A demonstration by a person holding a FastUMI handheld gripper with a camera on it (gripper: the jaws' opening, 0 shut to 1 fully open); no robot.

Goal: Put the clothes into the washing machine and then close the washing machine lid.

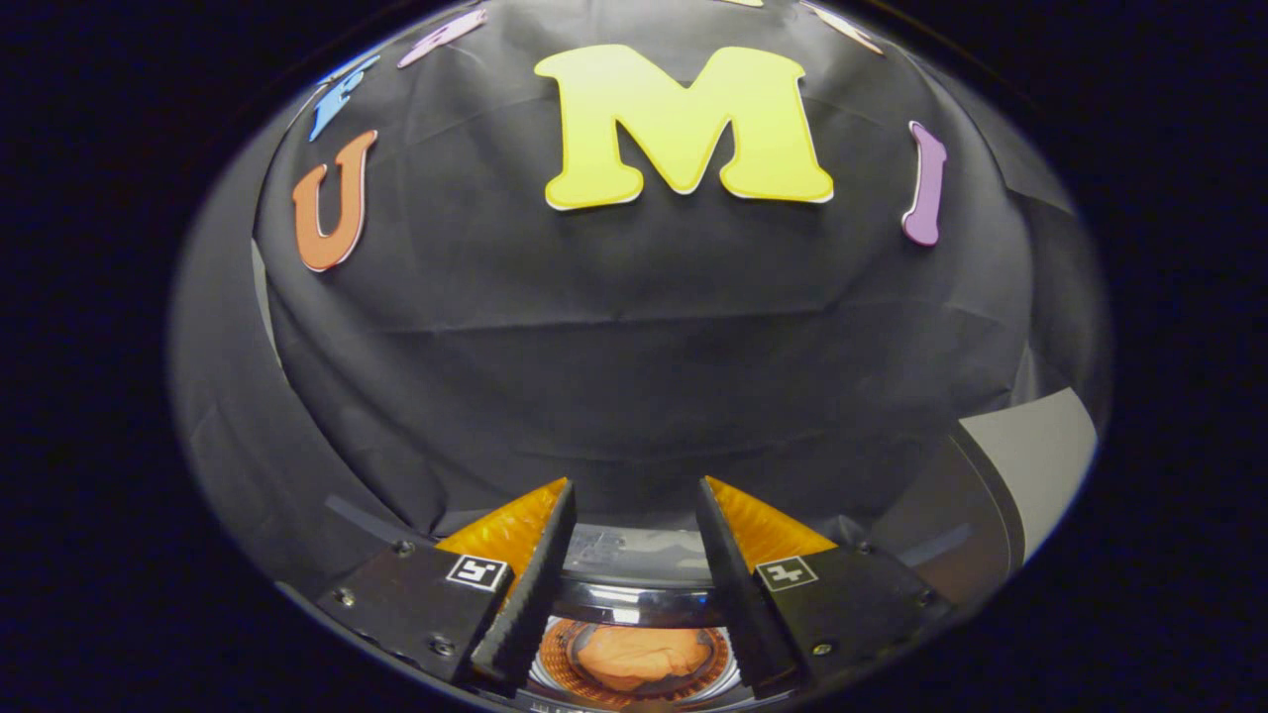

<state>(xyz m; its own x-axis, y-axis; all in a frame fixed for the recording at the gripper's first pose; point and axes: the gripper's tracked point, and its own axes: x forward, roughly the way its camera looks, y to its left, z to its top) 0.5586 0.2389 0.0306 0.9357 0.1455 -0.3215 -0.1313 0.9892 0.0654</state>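
While the tongs (634, 495) point at the black cloth wall (634, 376), their two fingers (525, 584) stand apart with nothing between the tips: released, gripping nothing. Each finger body carries a small square black-and-white marker tag (477, 571); the pattern is a code, not readable writing. No brand or legible label can be made out anywhere.

Below and between the fingers, close to their roots, sits the round opening of the washing machine (634, 604), with a shiny dark rim. Inside the drum lies an orange clump of clothes (634, 656), resting on a ribbed orange-brown drum floor. The clothes are well under the fingertips, not touching either finger.

Beyond the right finger, a pale grey panel (1035, 456) shows beside a dark curved edge; what it belongs to cannot be told.
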